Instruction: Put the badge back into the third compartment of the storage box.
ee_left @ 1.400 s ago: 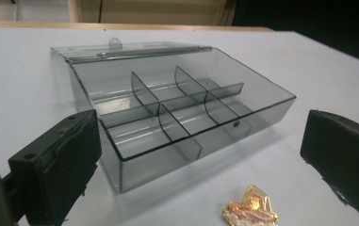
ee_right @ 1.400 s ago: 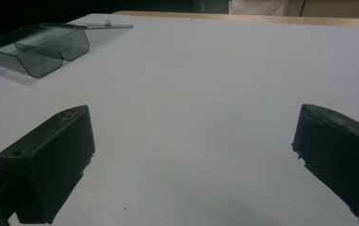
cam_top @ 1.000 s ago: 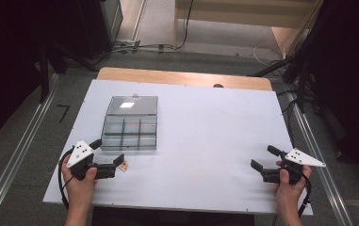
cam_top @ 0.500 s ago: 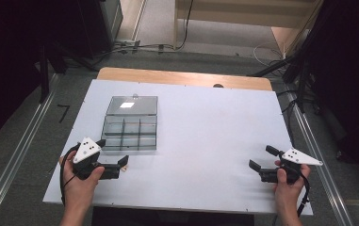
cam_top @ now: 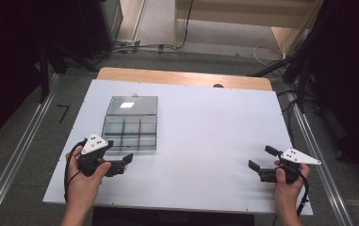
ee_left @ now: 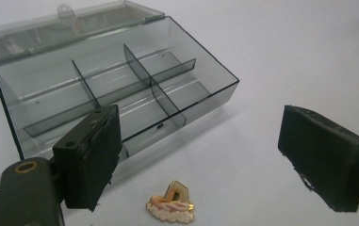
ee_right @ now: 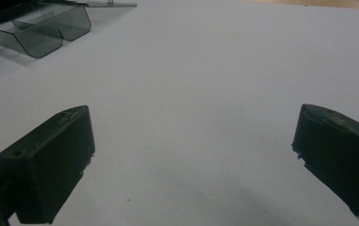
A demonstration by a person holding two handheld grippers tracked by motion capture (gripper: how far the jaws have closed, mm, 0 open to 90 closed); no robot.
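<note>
A small enamel pin (ee_left: 172, 201) lies flat on the worktop (cam_top: 205, 127) between the left gripper (ee_left: 200, 155)'s open fingers, just near of the clear divided box (ee_left: 116, 89). Light, stiff and thin, it probably wants pinching by its edges. The right gripper (cam_top: 261, 165) waits open, empty.

A white table top (cam_top: 205, 141) takes up the middle of the high view, with a strip of bare wood (cam_top: 182, 77) along its far edge. Grey floor (cam_top: 21, 136) surrounds it. Metal rails (cam_top: 19, 153) run along the floor on both sides of the table. Beyond the far edge, cables (cam_top: 139, 47) trail across the floor, and pale wooden furniture (cam_top: 243, 12) stands at the back. Dark curtains or panels (cam_top: 7, 56) close off the left and right sides. Soft light falls from above and leaves a bright glare on the white surface.
</note>
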